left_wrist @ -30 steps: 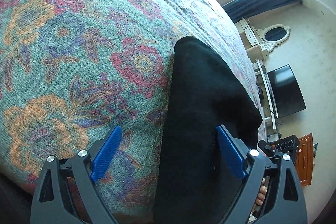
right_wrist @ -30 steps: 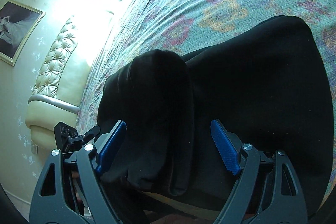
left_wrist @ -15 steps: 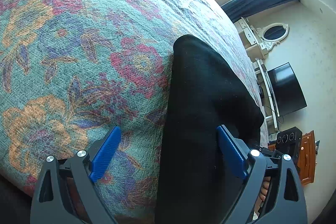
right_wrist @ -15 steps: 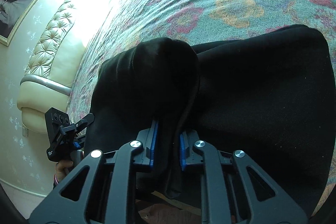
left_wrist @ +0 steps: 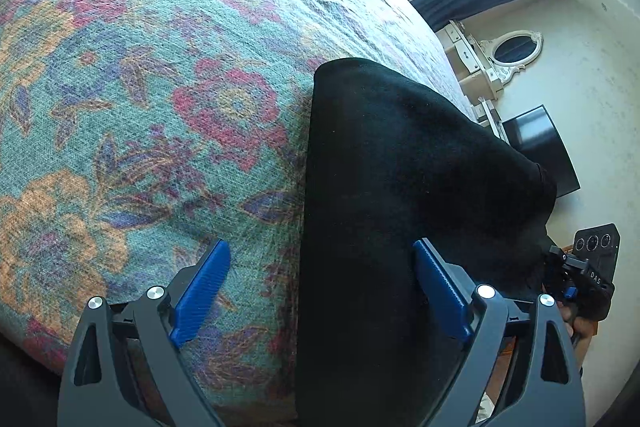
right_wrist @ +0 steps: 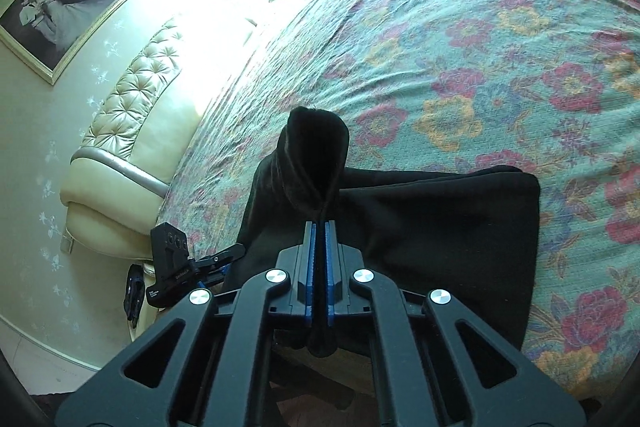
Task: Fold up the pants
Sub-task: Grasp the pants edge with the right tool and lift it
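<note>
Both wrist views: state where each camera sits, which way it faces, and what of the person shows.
Left wrist: rides the left gripper, looking down across the floral bedspread toward a window; open jaws straddle the black pants' edge; a hand shows.
Right wrist: rides the right gripper, facing the headboard; jaws clamp a raised fold of pants.
Shared: pants, bedspread, and each sees the other gripper.

The black pants [right_wrist: 432, 227] are lying folded flat on the floral bedspread [right_wrist: 460, 47], one bunched end lifting up toward 12 o'clock, clear of the bed.
</note>
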`<state>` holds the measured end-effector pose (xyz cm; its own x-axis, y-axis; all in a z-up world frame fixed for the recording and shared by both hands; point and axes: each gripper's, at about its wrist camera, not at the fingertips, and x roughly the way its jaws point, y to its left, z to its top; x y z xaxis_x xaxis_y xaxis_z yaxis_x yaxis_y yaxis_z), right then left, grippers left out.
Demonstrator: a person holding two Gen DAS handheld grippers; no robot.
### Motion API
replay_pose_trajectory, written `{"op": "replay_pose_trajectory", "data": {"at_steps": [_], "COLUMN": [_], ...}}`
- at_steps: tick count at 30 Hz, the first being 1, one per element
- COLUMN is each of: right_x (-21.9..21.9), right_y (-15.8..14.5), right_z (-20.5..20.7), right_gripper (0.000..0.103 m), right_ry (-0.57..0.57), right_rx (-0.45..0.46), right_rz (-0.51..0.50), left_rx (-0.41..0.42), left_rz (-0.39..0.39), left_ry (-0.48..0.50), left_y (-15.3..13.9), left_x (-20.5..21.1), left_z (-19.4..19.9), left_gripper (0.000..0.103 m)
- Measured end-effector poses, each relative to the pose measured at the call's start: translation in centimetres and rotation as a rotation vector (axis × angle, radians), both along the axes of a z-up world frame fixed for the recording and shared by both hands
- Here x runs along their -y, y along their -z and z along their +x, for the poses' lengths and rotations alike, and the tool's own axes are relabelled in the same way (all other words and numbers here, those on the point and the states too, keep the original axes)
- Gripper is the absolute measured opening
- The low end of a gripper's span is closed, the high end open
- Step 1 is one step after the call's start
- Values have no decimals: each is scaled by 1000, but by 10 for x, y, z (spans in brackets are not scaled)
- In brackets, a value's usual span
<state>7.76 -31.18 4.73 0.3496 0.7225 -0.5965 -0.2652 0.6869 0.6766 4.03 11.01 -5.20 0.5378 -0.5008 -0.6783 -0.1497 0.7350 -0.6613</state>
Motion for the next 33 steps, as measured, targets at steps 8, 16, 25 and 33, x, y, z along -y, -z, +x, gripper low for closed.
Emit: {"op": "replay_pose_trajectory", "data": {"at_steps": [8, 16, 25, 33], "right_x": [62, 31, -3, -21], "right_y": [27, 90, 100, 112], "right_z": [1, 8, 12, 16], "right_gripper": [7, 38, 49, 13], "right_ry": [60, 9, -67, -71], "right_rx": [-97, -242, -269, -319], "right_rz": [69, 106, 175, 142], "left_rx": [5, 143, 17, 12], "left_rz": [-9, 17, -41, -50], "left_ry": [67, -52, -109, -98], "left_y": [-8, -37, 0, 5], "left_x": [30, -1, -26, -26], "left_z": [5, -3, -6, -12], "left_gripper": [90, 90, 90, 90]}}
